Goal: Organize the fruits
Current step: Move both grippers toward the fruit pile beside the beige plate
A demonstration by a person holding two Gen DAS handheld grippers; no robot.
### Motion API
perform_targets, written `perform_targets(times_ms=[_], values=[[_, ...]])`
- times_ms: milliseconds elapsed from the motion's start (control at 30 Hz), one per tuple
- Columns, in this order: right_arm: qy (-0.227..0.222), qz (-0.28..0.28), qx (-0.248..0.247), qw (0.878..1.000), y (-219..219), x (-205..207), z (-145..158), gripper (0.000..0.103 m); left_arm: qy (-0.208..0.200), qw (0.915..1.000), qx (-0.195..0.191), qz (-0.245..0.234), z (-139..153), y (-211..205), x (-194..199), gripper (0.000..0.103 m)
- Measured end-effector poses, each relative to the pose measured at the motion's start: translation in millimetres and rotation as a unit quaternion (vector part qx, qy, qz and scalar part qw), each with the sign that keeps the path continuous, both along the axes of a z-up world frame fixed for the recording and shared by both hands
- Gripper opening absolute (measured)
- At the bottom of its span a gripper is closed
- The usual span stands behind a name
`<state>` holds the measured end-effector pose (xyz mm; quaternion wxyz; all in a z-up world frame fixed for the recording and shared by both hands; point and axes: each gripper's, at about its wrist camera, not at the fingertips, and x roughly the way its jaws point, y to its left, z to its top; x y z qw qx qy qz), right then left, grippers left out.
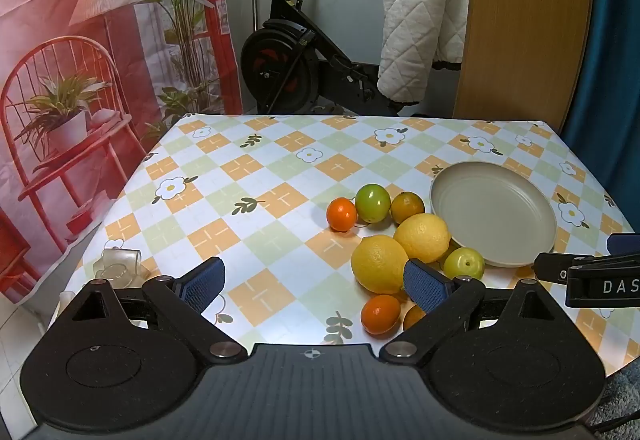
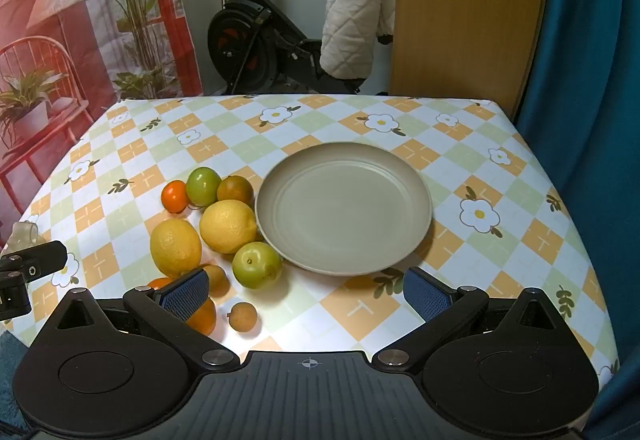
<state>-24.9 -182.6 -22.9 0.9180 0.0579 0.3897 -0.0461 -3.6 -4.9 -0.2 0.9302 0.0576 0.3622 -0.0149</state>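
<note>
Right wrist view has your right gripper (image 2: 307, 290) tilted down over the near table edge, jaws spread wide, nothing between them. Your left gripper (image 1: 314, 282) is angled down the same way, also wide apart and holding nothing. All the fruit sits left of the bare plate (image 2: 344, 206): two lemons (image 2: 228, 226), two green fruits (image 2: 257, 265), some small oranges (image 2: 175, 196) partly hidden, and one tiny brown fruit (image 2: 242, 316).

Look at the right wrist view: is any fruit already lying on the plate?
No, the plate is bare, and the lemons and other fruit sit on the tablecloth beside it.
</note>
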Motion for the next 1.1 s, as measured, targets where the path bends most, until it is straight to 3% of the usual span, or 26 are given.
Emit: perform_targets(times_ms=[1100], values=[[-0.008,0.004,-0.001,1.000,2.6,-1.3,0.4,0.102,-0.007,0.9999,-0.013,-0.007,2.9,-0.4,-2.0,0.097]])
